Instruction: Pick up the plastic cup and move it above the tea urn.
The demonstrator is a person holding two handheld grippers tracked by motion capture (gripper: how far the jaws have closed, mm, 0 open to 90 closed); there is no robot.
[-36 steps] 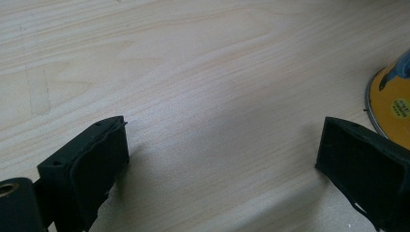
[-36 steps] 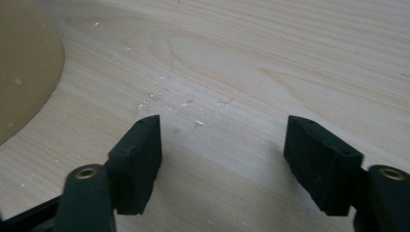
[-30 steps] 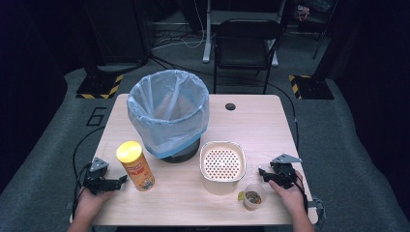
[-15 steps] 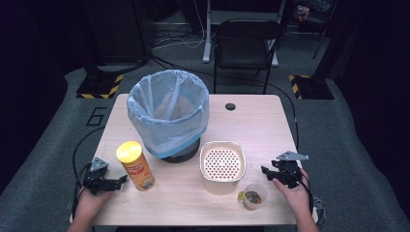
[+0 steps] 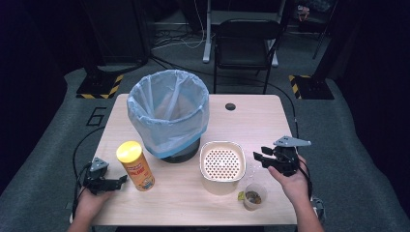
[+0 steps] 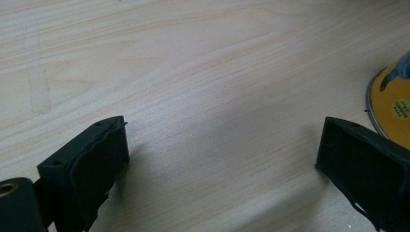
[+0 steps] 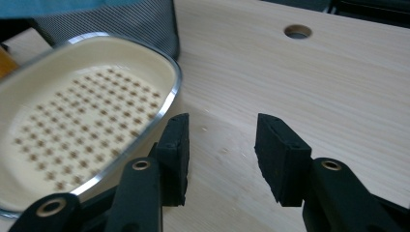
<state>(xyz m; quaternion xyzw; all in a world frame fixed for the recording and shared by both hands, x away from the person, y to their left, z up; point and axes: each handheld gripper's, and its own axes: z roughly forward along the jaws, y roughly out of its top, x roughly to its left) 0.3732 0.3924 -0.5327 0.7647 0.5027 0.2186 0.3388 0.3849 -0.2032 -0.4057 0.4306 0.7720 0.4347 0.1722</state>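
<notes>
My right gripper [image 5: 257, 157] hangs above the table at the right, just right of a cream dish with a perforated bottom [image 5: 222, 161]. In the right gripper view its jaws [image 7: 221, 154] stand a little apart over bare wood beside the dish's rim [image 7: 167, 104]; they have just been closing, with nothing between them. A small clear cup [image 5: 253, 195] holding dark bits stands below that hand. My left gripper [image 5: 121, 180] rests at the table's front left, wide open [image 6: 222, 159], pointing at a yellow-lidded can [image 5: 135, 166] whose base [image 6: 394, 104] lies just past one jaw.
A mesh bin lined with a blue bag [image 5: 168, 113] stands at the table's middle back, its wall [image 7: 121, 21] behind the dish. A cable hole [image 5: 230, 106] lies to its right. A black chair [image 5: 246, 36] stands beyond the wooden table [image 5: 270, 125].
The right hand has lifted its gripper up and away from the cup, and its jaws have narrowed. The left gripper, can, dish and cup have stayed put.
</notes>
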